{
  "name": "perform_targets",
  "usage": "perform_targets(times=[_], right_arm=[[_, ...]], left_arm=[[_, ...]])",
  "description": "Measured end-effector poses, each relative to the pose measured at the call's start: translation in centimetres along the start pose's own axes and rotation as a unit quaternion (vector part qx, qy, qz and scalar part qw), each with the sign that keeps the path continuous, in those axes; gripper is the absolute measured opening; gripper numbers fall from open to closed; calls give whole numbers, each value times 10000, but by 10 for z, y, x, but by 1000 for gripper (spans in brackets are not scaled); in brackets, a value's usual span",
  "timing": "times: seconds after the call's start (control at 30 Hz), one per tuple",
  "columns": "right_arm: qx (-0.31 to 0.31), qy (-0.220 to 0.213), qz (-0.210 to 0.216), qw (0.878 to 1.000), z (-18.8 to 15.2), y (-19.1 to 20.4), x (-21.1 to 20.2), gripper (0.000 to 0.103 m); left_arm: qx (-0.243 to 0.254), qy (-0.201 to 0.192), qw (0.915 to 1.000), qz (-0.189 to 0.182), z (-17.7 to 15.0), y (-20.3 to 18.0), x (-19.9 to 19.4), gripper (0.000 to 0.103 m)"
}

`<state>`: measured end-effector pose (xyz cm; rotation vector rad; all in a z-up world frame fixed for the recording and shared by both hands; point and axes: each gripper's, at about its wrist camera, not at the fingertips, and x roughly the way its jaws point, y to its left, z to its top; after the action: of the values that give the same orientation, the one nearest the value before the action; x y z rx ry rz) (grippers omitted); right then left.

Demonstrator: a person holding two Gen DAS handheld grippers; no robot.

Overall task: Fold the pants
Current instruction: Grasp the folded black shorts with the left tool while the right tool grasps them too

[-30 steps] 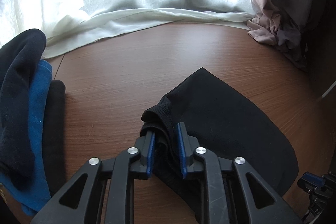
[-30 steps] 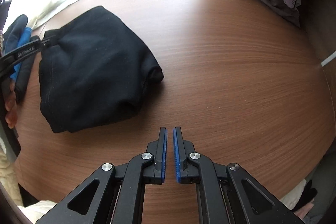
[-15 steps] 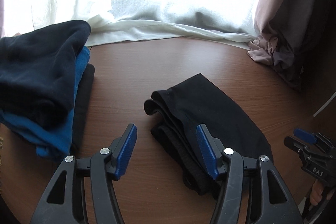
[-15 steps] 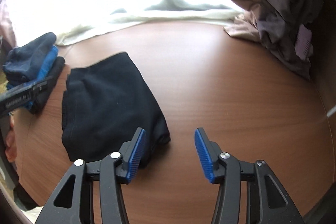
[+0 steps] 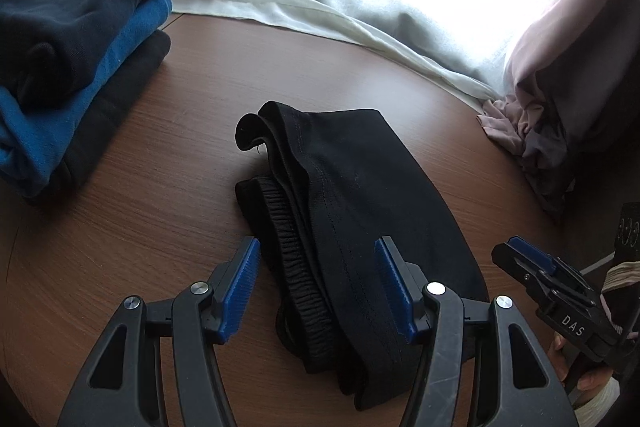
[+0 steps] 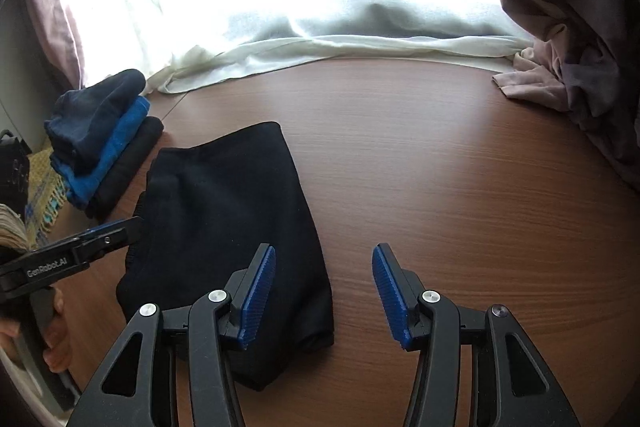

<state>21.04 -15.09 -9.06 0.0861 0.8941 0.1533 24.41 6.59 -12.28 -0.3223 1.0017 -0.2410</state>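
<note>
In the left wrist view, our left gripper point(image 5: 318, 287) has its jaws wide apart and holds nothing. The black pants point(image 5: 360, 211) lie folded on the brown table point(image 5: 168, 195), right between and in front of our blue pads point(image 5: 240, 291). We can see the stretchy waistband point(image 5: 296, 267) on the left edge of the bundle, with some layers peeking out and one corner curled up. The bundle is long from near us to far away, leaning a bit to the left at the far end. A stack of folded clothes point(image 5: 80, 39) sits to the left, near the pants but apart from them.

In the right wrist view, our right gripper point(image 6: 324, 291) is also wide open and empty. It hangs by the near right corner of the pants point(image 6: 228, 227), mostly over bare table point(image 6: 440, 187). The left gripper point(image 6: 104, 239) is at the left edge of the pants.

We think the fold looks about done. To finish well, we should tuck in the loose layers by the waistband and press the bundle flat. We should move gently so the fold does not slide open.
</note>
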Motion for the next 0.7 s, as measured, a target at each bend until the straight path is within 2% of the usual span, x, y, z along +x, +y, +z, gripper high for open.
perform_targets(times=[0.23,0.53,0.7], right_arm=[[-206,90,261,9994,9,1,28,52],[-224,259,491,9982,22,5,61,52],[-206,388,618,9971,22,6,74,52]], left_arm=[[-192,36,9996,224,13,13,15,58],[-208,258,9994,48,25,24,36,58],[-121,241,9996,-51,29,23,40,56]])
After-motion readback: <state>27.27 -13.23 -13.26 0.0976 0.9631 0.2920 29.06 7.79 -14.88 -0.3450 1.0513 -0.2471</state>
